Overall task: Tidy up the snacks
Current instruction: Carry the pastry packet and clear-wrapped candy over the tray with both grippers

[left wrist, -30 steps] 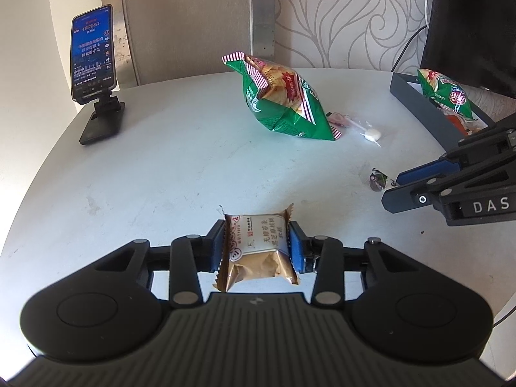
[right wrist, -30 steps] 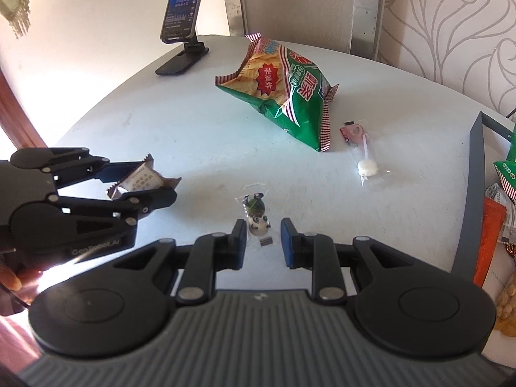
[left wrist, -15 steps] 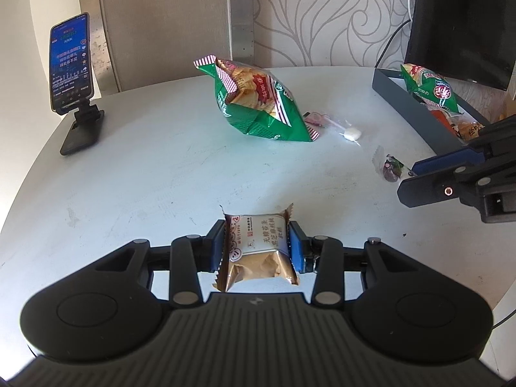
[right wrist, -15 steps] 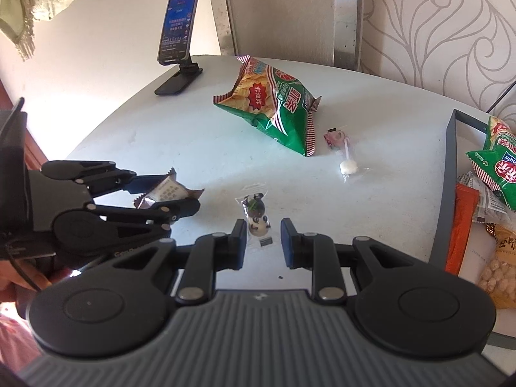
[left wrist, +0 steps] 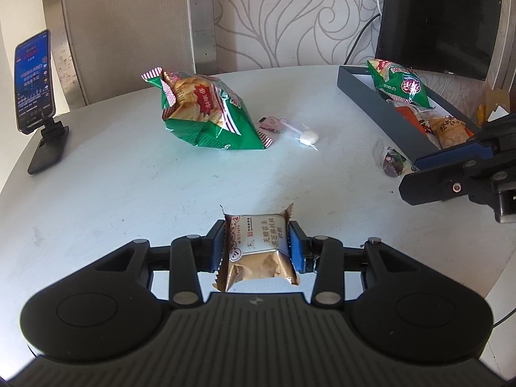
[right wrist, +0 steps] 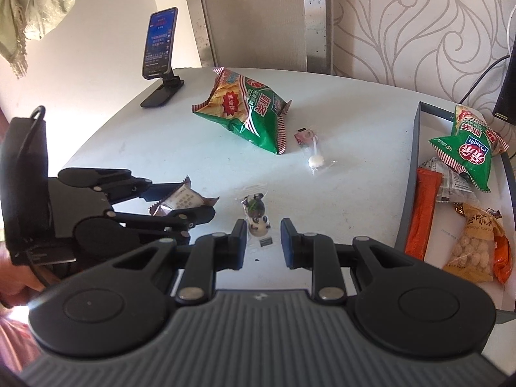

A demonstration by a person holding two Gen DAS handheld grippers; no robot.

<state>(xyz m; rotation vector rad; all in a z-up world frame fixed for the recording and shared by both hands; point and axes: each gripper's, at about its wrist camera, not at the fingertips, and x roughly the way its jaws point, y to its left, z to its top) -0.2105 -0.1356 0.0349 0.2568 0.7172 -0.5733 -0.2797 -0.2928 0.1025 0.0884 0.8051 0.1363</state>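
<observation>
Left gripper (left wrist: pixel 257 247) is clamped on the gold pastry packet (left wrist: pixel 258 251), one blue pad pressed against each long side, and you hold it above the white table (left wrist: pixel 129 174), clear of the surface. Right gripper (right wrist: pixel 263 242) is spread, its fingers flanking the small wrapped candy (right wrist: pixel 256 216) that lies on the table; whether the pads touch the wrapper cannot be told.

Handling notes for the packet:
- Judge it light and soft. The film is crinkled and air-filled, and the pastry inside is likely to crush under hard pressure.
- Judge the foil slippery. Keep the pads on the flat middle of the sides, not on the serrated end seals, which would fold and slide.

Destination is probably the grey tray (right wrist: pixel 416 148) on the right, which already holds a green chip bag (right wrist: pixel 467 151), an orange sachet (right wrist: pixel 421 213) and a nut packet (right wrist: pixel 475 245).

Loose on the table are the large chip bag (left wrist: pixel 206 113) and the wrapped lollipop (left wrist: pixel 308 137). Take the chip bag by its crimped top edge, since the body is puffed and gives no firm hold. The phone on a stand (left wrist: pixel 34 80) sits well apart at the far left
</observation>
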